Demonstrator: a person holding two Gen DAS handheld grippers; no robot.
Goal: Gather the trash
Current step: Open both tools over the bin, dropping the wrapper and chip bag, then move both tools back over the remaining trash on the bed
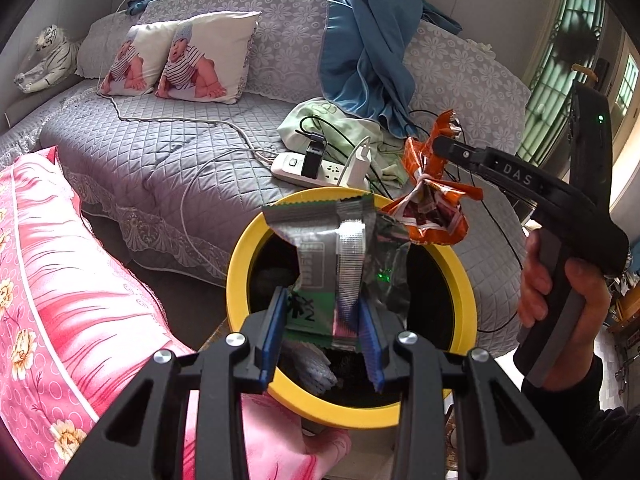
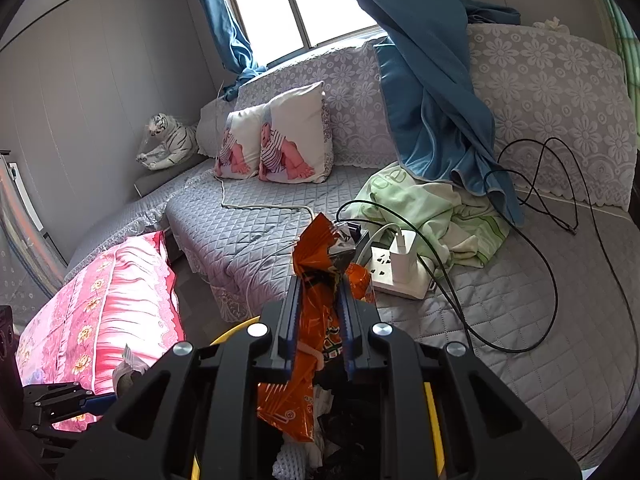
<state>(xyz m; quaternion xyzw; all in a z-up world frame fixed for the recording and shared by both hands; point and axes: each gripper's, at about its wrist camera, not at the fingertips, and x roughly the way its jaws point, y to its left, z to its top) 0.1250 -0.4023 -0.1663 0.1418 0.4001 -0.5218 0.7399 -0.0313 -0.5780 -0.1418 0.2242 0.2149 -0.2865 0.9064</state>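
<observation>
The left gripper (image 1: 322, 320) has its jaws closed on a crumpled silver-and-green foil wrapper (image 1: 340, 248), directly above the round yellow-rimmed trash bin (image 1: 466, 280). The right gripper (image 2: 318, 300) pinches a crinkled orange snack packet (image 2: 316, 280) over that bin, a white power strip (image 2: 400, 276) on the grey quilted sofa (image 2: 248, 248) beyond.

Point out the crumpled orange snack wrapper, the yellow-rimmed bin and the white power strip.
Crumpled orange snack wrapper (image 2: 320, 320), right wrist view, middle.
Yellow-rimmed bin (image 1: 236, 276), left wrist view, left rim.
White power strip (image 2: 384, 276), right wrist view, socket face.

Daylight from my blown-out window (image 2: 288, 4) fills both views (soft shadows only); edges bend and darken, focus stays mostly sharp.
</observation>
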